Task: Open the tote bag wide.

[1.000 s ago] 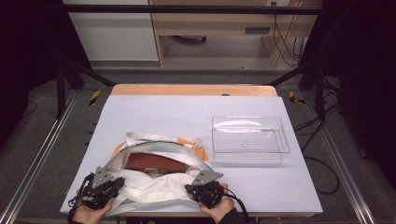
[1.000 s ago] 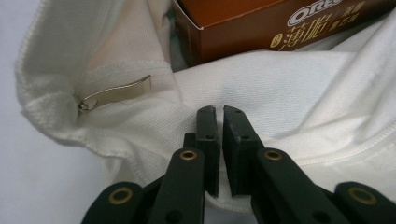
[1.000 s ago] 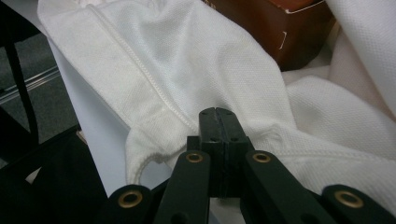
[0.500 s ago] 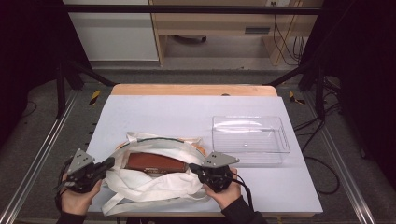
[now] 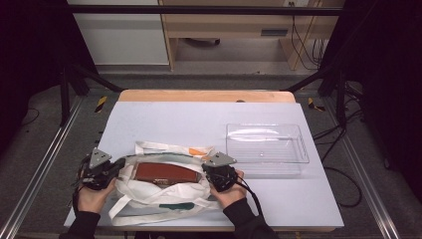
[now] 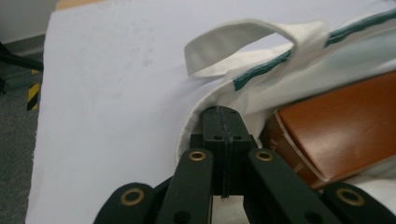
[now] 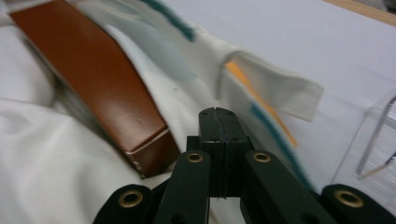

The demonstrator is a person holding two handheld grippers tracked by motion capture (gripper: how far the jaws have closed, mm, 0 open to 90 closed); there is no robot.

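A white cloth tote bag (image 5: 164,191) with green trim lies crumpled on the near part of the white-covered bench (image 5: 199,119), its mouth held apart so that a brown leather case (image 5: 166,173) shows lying flat inside it. The left gripper (image 5: 118,168) sits at the bag's left edge, held in the person's left hand (image 5: 92,196); its fingers are pressed together on the bag's rim, which in the left gripper view wraps around the tips of the closed black jaws, with the green-striped hem (image 6: 261,72) just beyond them and the rounded end of the brown case just to their right. A loop of the bag's white handle (image 6: 243,44) arches over the bench behind the rim. The right gripper (image 5: 205,172) sits at the bag's right edge, held in the person's right hand (image 5: 230,194); its fingers are also shut tight, and in the right gripper view they lie against the bag's cloth beside the corner of the case, though whether cloth is caught between them cannot be told. An orange-and-green strip (image 7: 261,100) runs along a white flap of the bag past those jaws. A clear plastic tray (image 5: 266,147) stands on the bench to the right of the bag, just beyond the right gripper and apart from the bag.
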